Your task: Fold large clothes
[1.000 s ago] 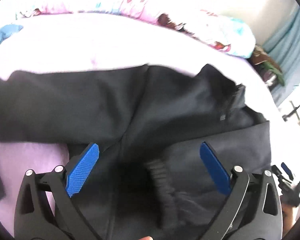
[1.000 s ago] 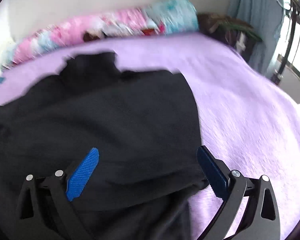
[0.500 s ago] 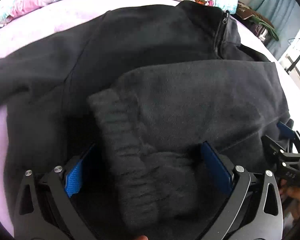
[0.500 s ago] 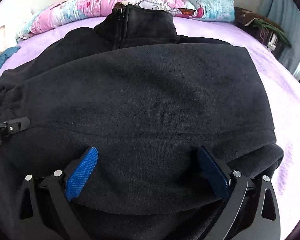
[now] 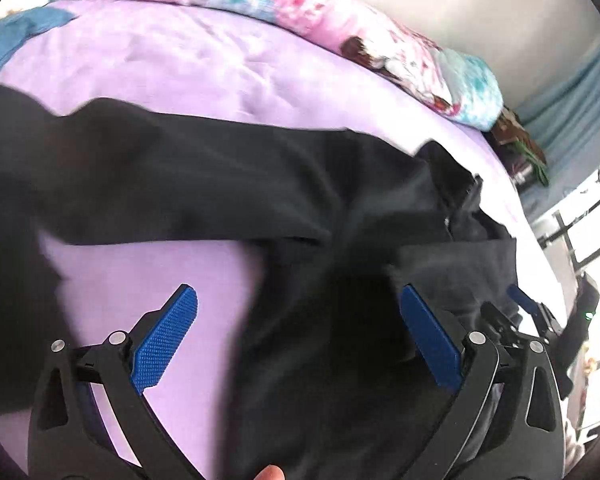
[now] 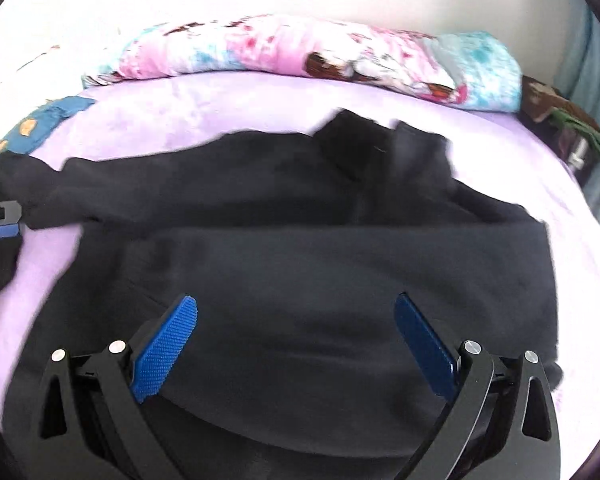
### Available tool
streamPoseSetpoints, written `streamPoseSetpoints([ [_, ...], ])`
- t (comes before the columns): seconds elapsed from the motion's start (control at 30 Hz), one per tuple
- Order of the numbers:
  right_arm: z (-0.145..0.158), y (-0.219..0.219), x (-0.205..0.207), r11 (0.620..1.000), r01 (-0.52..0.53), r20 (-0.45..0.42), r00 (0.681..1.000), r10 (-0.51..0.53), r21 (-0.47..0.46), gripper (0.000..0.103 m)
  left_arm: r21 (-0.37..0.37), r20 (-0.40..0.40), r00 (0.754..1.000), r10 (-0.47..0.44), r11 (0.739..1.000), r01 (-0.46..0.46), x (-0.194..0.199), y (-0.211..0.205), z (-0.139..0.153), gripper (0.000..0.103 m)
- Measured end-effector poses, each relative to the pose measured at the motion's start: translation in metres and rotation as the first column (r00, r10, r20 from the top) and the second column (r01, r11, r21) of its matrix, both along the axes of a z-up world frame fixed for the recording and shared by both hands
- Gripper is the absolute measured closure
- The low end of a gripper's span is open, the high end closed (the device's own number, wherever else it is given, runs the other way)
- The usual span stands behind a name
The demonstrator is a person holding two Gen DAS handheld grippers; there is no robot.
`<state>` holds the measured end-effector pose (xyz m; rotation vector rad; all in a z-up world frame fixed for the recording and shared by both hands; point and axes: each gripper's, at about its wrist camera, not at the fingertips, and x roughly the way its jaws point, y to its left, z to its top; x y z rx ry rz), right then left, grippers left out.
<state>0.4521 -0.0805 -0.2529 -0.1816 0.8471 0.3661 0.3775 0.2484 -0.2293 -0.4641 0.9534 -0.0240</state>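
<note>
Lying on the lilac bed [image 6: 500,152] was one black jacket [image 6: 300,248], under two grippers, left [image 5: 296,332] and right [image 6: 296,340], both spread apart and empty; one floral pillow [image 6: 300,52] behind

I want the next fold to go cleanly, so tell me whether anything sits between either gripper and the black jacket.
Nothing visible does. The left gripper and right gripper both hang open directly over the black jacket, which lies on the purple bedspread. The rolled floral blanket lies beyond the jacket, near the wall.
</note>
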Motion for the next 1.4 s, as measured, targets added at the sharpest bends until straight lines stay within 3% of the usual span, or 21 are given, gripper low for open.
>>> streamPoseSetpoints([
  [0.13, 0.002, 0.046, 0.001, 0.998, -0.066, 0.006, 0.998, 0.066, 0.018, 0.006, 0.028, 0.017, 0.997, 0.069, 0.997, -0.069, -0.022, 0.053, 0.015, 0.005],
  [0.33, -0.002, 0.102, 0.013, 0.986, -0.160, 0.011, 0.987, 0.159, 0.039, 0.006, -0.031, 0.015, 0.979, 0.202, 0.979, -0.202, -0.052, 0.135, 0.020, 0.005],
  [0.43, -0.006, 0.127, 0.015, 0.978, -0.207, 0.015, 0.978, 0.207, 0.020, 0.006, 0.056, 0.038, 0.960, 0.277, 0.959, -0.279, -0.061, 0.176, 0.033, 0.005],
  [0.5, -0.009, 0.142, 0.020, 0.971, -0.240, 0.029, 0.970, 0.240, 0.005, 0.006, 0.076, 0.054, 0.953, 0.297, 0.951, -0.301, -0.061, 0.205, 0.039, 0.005],
  [0.7, -0.025, 0.167, 0.041, 0.975, -0.221, 0.025, 0.975, 0.221, -0.019, 0.006, 0.008, -0.003, 0.907, 0.422, 0.907, -0.422, -0.045, 0.288, 0.032, 0.005],
  [0.73, -0.027, 0.170, 0.044, 0.976, -0.216, 0.022, 0.976, 0.216, -0.019, 0.006, 0.001, -0.003, 0.908, 0.419, 0.908, -0.419, -0.043, 0.297, 0.031, 0.005],
  [0.93, -0.037, 0.178, 0.063, 0.982, -0.191, 0.006, 0.982, 0.191, 0.002, 0.006, -0.048, -0.047, 0.907, 0.419, 0.906, -0.421, -0.023, 0.320, 0.016, 0.006],
  [1.13, -0.039, 0.184, 0.077, 0.983, -0.182, 0.007, 0.983, 0.182, 0.009, 0.006, -0.093, -0.047, 0.878, 0.477, 0.873, -0.479, -0.017, 0.337, 0.009, 0.006],
  [1.3, -0.046, 0.187, 0.091, 0.987, -0.162, -0.008, 0.987, 0.161, -0.016, 0.006, -0.100, -0.039, 0.874, 0.485, 0.868, -0.486, -0.009, 0.346, 0.009, 0.012],
  [1.4, -0.053, 0.178, 0.096, 0.994, -0.107, -0.041, 0.993, 0.107, 0.013, 0.006, -0.101, -0.061, 0.877, 0.476, 0.871, -0.480, 0.000, 0.352, 0.005, 0.022],
])
